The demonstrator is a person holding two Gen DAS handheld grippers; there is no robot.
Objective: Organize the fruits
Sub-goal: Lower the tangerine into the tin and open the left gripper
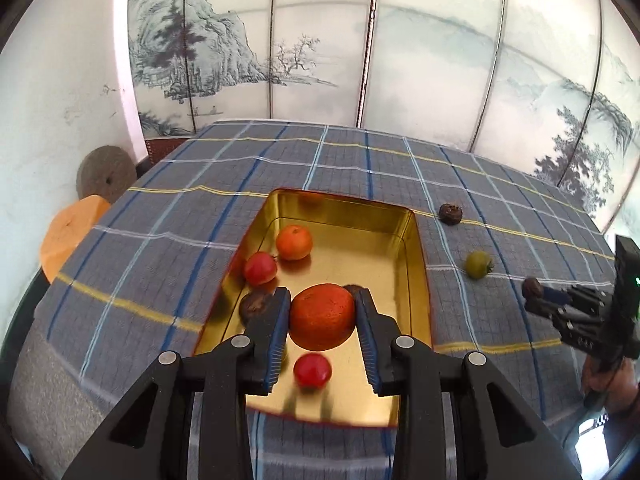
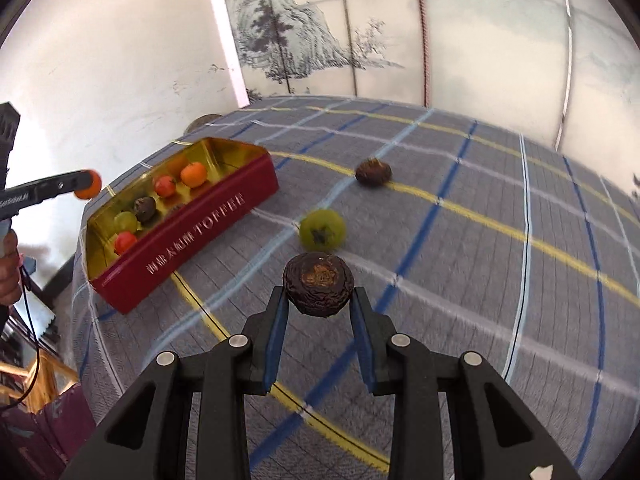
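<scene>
My left gripper point(image 1: 322, 308) is shut on a large orange point(image 1: 322, 317) and holds it above the gold-lined red tin point(image 1: 416, 264). In the tin lie a smaller orange point(image 1: 294, 242), two red fruits point(image 1: 260, 267) point(image 1: 312, 369) and a dark brown fruit point(image 1: 254, 306). My right gripper point(image 2: 318, 298) is shut on a dark wrinkled fruit point(image 2: 318, 282) above the cloth, right of the tin point(image 2: 192, 236). A green fruit point(image 2: 322, 229) and another dark fruit point(image 2: 373, 172) lie on the cloth beyond it.
The table has a grey plaid cloth point(image 1: 160, 240). A painted folding screen point(image 1: 320, 40) stands behind it. A grey stone disc point(image 1: 106, 174) and an orange disc point(image 1: 68, 236) sit off the left edge. Shelving point(image 2: 32, 380) is low on the left.
</scene>
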